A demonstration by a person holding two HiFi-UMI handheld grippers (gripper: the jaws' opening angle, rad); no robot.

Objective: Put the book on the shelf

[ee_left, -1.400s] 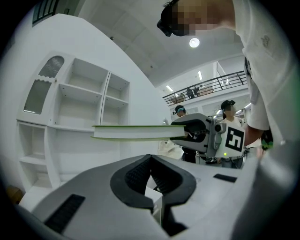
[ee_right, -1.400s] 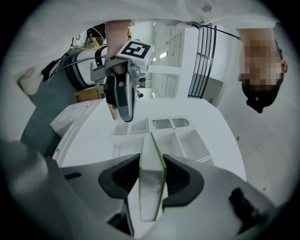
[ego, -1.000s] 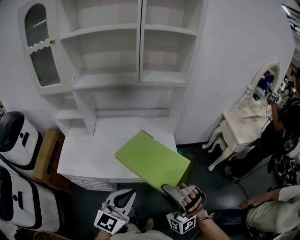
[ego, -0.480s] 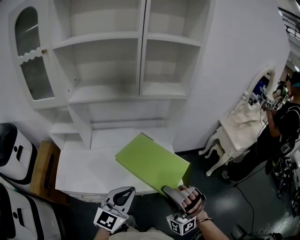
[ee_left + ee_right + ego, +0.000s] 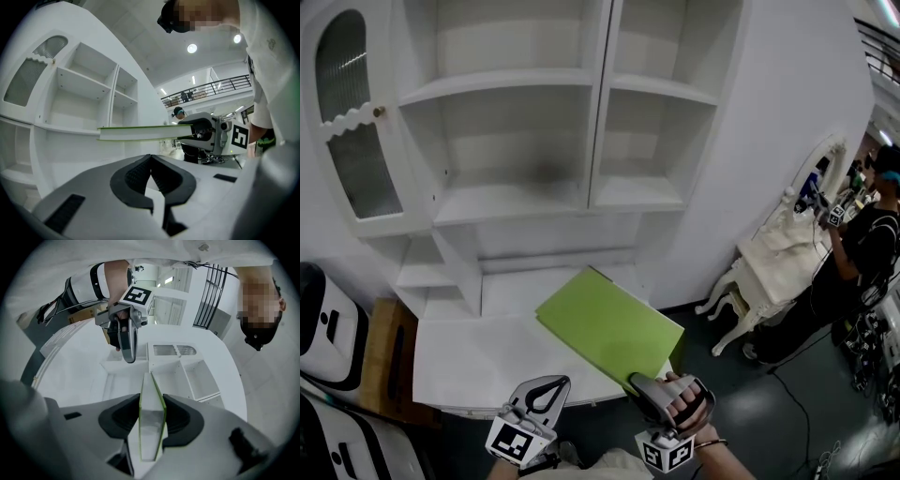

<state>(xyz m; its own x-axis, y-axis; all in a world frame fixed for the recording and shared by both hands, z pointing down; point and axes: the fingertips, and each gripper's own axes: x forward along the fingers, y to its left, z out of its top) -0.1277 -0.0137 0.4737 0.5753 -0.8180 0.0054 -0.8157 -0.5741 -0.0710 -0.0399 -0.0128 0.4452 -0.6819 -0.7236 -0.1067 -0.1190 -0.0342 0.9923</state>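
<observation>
A flat lime-green book (image 5: 609,326) hangs level above the white desk top (image 5: 478,352), in front of the open white shelf unit (image 5: 511,200). My right gripper (image 5: 645,386) is shut on the book's near corner. In the right gripper view the book (image 5: 151,392) stands edge-on between the two pads, with the gripper (image 5: 151,417) pressing on both covers. My left gripper (image 5: 541,392) floats beside it at the lower left, shut and holding nothing. From the left gripper view (image 5: 150,161) the book's page edge (image 5: 140,133) runs across, held by the right gripper (image 5: 206,133).
A glass cabinet door (image 5: 352,141) stands open at the left. White rounded machines (image 5: 323,319) and a wooden stand (image 5: 382,349) sit at the lower left. To the right stand an ornate white dressing table (image 5: 778,253) and a person in black (image 5: 862,244).
The head view has tilted up and moved nearer, so the shelves fill more of the frame. The book stays in the right gripper's hold; both grippers keep their places in view.
</observation>
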